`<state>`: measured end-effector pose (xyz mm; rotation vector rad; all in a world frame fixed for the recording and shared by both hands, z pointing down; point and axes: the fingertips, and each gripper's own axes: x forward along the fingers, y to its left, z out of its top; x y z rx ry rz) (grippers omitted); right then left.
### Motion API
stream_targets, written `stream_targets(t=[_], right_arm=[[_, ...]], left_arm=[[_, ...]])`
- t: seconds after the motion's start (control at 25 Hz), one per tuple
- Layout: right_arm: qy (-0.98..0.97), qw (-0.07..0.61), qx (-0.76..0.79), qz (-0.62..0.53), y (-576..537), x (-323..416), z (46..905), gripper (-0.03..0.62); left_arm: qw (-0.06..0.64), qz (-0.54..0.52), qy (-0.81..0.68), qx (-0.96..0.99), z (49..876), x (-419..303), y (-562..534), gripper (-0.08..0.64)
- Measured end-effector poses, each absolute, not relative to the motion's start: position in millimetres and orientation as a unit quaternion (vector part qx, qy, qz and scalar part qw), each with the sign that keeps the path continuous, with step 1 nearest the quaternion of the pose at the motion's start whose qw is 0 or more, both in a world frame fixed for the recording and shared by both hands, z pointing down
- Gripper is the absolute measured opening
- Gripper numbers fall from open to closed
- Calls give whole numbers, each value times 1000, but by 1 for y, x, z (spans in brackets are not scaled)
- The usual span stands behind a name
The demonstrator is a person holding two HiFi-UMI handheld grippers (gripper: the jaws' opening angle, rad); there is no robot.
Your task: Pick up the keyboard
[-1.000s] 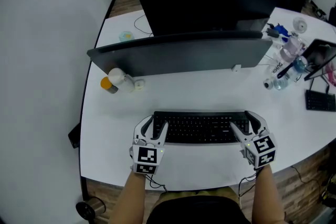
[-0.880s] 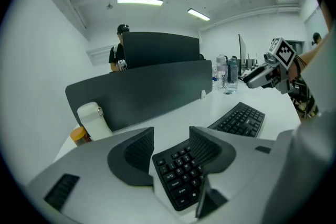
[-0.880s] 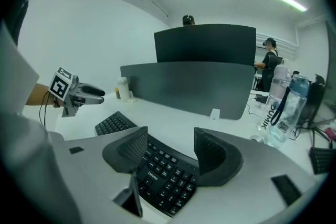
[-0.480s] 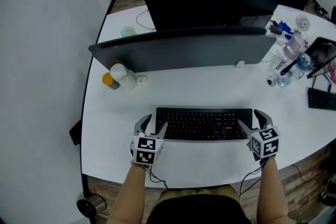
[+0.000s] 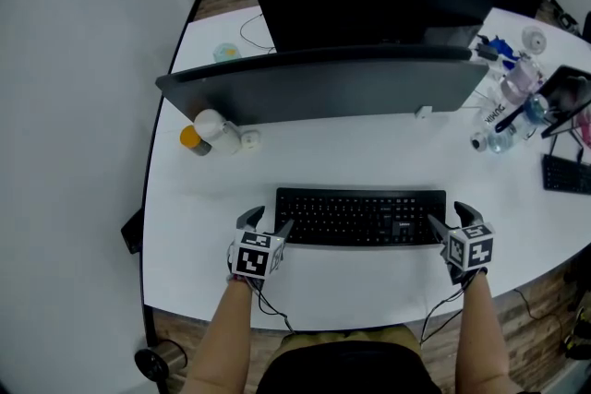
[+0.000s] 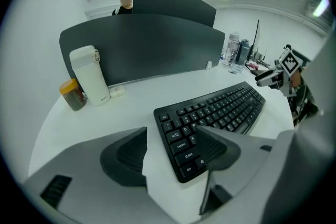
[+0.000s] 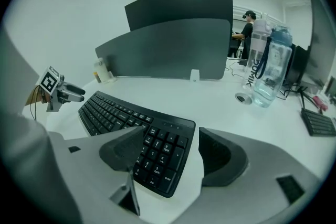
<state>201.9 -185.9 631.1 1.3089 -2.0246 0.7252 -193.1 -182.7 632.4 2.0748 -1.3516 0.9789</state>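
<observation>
1. Tabletop [image 5: 369,163]: white, with a curved front edge; it carried every item below.
2. Partition [image 5: 323,92]: a dark, upright panel that ran across the tabletop toward its far edge.
3. Keyboard [image 5: 360,217]: black, and lay flat near the middle of the front edge, its long side parallel to that edge.
4. Left gripper [image 5: 268,221]: sat at the keyboard's left end. Its jaws were opening, one pad outside the end over bare tabletop and the other over the outermost keys. The keyboard's near left corner lay between them, and neither pad pressed on it.
5. Right gripper [image 5: 450,217]: sat at the keyboard's right end, mirroring the left. Its jaws were opening, with the number-pad corner between them and unclamped.
6. Clear bottles [image 5: 506,120]: a cluster near the right edge, beside the partition's right end.
7. White bottle [image 5: 214,128]: stood close in front of the partition's left end, toward the left edge.
8. Orange-lidded jar [image 5: 191,142]: stood just beside the white bottle, on its left-edge side.
</observation>
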Motion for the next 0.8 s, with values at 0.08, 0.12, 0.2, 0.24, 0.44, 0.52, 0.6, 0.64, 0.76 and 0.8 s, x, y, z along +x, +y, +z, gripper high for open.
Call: stream_targets(t=[0.08, 0.12, 0.2, 0.24, 0.44, 0.52, 0.6, 0.64, 0.76, 0.8], right_arm=[[-764, 302, 493, 287, -186, 203, 635, 295], [-764, 300, 491, 292, -187, 202, 637, 295], [-763, 297, 487, 303, -189, 202, 640, 295], [-761, 296, 486, 311, -190, 203, 643, 295], [-751, 297, 485, 335, -196, 210, 654, 296], [-746, 299, 484, 347, -198, 214, 659, 296], [-743, 306, 475, 359, -197, 214, 667, 296], [-742, 310, 470, 363, -197, 214, 670, 295], [-742, 305, 462, 378, -198, 214, 675, 296], [-743, 303, 459, 382, -199, 213, 675, 296]], left_arm=[[258, 353, -484, 758, 636, -192, -183, 298], [268, 350, -481, 758, 638, -192, -184, 299], [285, 347, -473, 758, 643, -192, -186, 304], [291, 347, -469, 758, 645, -192, -187, 304], [305, 356, -455, 757, 653, -193, -192, 304], [310, 364, -449, 755, 657, -195, -194, 305], [318, 370, -444, 752, 661, -196, -195, 305], [323, 370, -441, 751, 663, -196, -195, 307], [339, 365, -431, 752, 666, -196, -196, 311], [344, 363, -427, 753, 667, -196, -196, 311]])
